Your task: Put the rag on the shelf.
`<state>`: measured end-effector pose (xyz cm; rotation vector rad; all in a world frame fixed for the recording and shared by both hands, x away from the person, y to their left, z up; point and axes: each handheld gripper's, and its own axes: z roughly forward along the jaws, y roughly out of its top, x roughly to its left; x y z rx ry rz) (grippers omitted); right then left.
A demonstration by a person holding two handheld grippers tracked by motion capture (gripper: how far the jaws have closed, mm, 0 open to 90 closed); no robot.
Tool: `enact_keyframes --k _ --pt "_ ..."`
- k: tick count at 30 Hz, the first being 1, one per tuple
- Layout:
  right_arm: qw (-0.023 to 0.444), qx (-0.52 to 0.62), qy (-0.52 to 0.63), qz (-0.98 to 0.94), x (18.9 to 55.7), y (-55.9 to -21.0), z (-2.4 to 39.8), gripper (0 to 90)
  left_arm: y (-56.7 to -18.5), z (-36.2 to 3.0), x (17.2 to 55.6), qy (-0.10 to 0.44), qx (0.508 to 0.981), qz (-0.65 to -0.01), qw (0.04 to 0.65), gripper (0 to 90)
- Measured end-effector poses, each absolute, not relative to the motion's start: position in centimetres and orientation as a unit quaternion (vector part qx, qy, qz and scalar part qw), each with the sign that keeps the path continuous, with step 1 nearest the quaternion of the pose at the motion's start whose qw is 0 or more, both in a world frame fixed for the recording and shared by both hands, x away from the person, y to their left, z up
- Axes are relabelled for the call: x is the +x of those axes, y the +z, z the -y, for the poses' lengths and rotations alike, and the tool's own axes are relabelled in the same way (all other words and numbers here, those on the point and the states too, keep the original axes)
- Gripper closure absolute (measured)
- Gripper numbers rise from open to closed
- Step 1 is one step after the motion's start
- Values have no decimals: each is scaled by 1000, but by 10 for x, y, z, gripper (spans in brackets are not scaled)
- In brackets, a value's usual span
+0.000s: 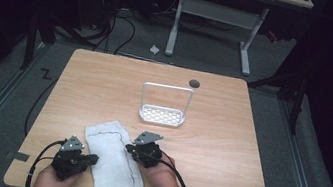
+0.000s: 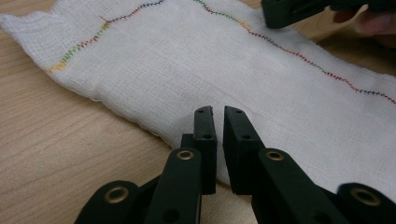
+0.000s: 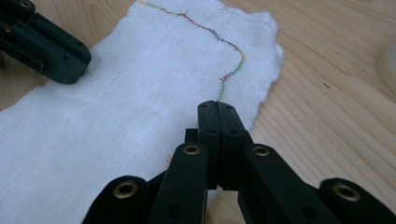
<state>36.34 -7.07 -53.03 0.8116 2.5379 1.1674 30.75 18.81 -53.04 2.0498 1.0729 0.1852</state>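
The white cloth point(image 1: 114, 162) lay flat on the desk point(image 1: 226, 148) at six o'clock, between my hands. My left gripper point(image 2: 219, 122) hovered at its edge, jaws a thin gap apart and empty. My right gripper point(image 3: 217, 116) was closed over the opposite stitched edge, whether pinching cloth I couldn't tell.

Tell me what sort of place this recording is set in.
Most likely a lab or workshop, not a home. A bare wooden table stands on grey carpet, cables trail over the floor behind it, and a white-legged desk stands at the back in a dark room.
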Motion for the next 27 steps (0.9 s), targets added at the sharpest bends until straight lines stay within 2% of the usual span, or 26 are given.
enact_keyframes --k 8,13,19,21,25,26,27 --pt "112 262 379 -880 357 -531 75 900 -532 -182 311 69 806 -427 404 835" --pt "114 272 376 -878 342 -531 99 900 -531 -158 317 52 812 -416 405 830" --pt "110 311 381 -864 315 -532 151 900 -531 -106 317 52 837 -368 402 838" --pt "110 316 382 -862 313 -532 155 900 -531 -96 316 41 837 -363 406 838" --pt "113 340 410 -839 312 -524 170 878 -530 -93 311 45 836 -358 413 826" --pt "136 355 414 -827 320 -518 175 860 -529 -97 310 47 832 -360 420 790" --pt "136 355 414 -827 320 -518 175 860 -529 -97 310 47 832 -360 420 783"
